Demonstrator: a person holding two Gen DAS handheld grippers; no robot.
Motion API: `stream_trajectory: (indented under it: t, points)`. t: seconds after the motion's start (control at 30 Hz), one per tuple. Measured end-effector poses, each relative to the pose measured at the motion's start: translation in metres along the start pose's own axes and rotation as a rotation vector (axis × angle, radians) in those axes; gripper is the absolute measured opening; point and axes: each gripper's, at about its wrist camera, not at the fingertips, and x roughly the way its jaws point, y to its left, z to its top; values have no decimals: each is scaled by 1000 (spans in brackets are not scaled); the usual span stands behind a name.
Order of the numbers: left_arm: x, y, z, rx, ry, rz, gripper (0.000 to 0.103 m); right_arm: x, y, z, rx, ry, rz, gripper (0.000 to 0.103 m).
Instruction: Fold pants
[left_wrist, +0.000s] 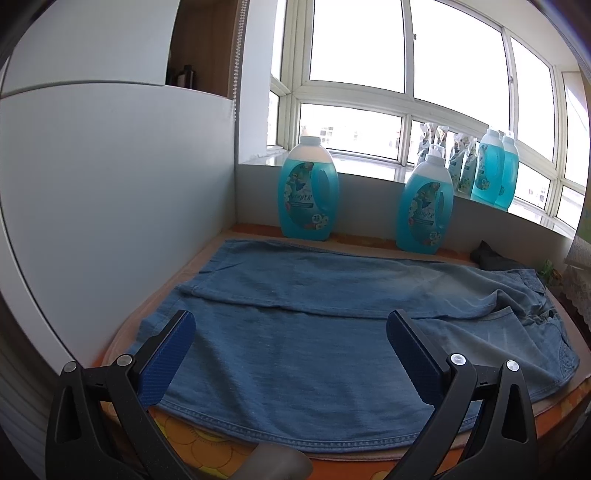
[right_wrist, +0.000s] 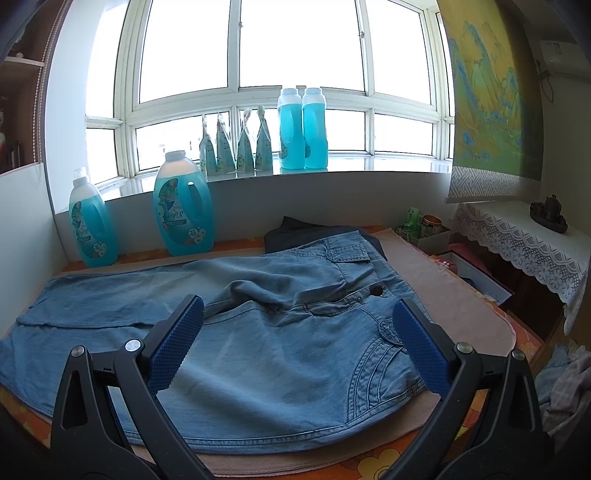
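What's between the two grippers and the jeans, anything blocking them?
Nothing visible. The left gripper and right gripper are both open above the jeans, with only air beneath the fingers. The detergent bottles stand behind the jeans, by the wall under the window sill, out of the way.

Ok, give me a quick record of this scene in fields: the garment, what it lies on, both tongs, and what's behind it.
garment: jeans, spread flat, legs to the left, waist to the right
surface: beige mat over an orange flowered cloth
left tongs: open, above the legs, holding nothing
right tongs: open, above the waist end, holding nothing
behind: two blue bottles on the surface, more on the sill
fold: not started
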Motion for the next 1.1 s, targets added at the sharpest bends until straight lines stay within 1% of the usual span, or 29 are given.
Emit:
stream_trajectory:
  t: [0.77, 0.93, 1.0, 1.1]
  points:
    - [4, -1, 1, -10, 13, -3, 103, 3, 1, -1, 1, 7, 3, 103]
    - [9, -1, 2, 1, 20, 12, 103, 5, 3, 0, -21, -4, 11, 103]
    - [11, 1, 2, 7, 23, 15, 103, 6, 4, 1, -30, -10, 23, 103]
    - [13, 7, 2, 4, 27, 30, 103, 10, 9, 4, -53, -9, 64, 103]
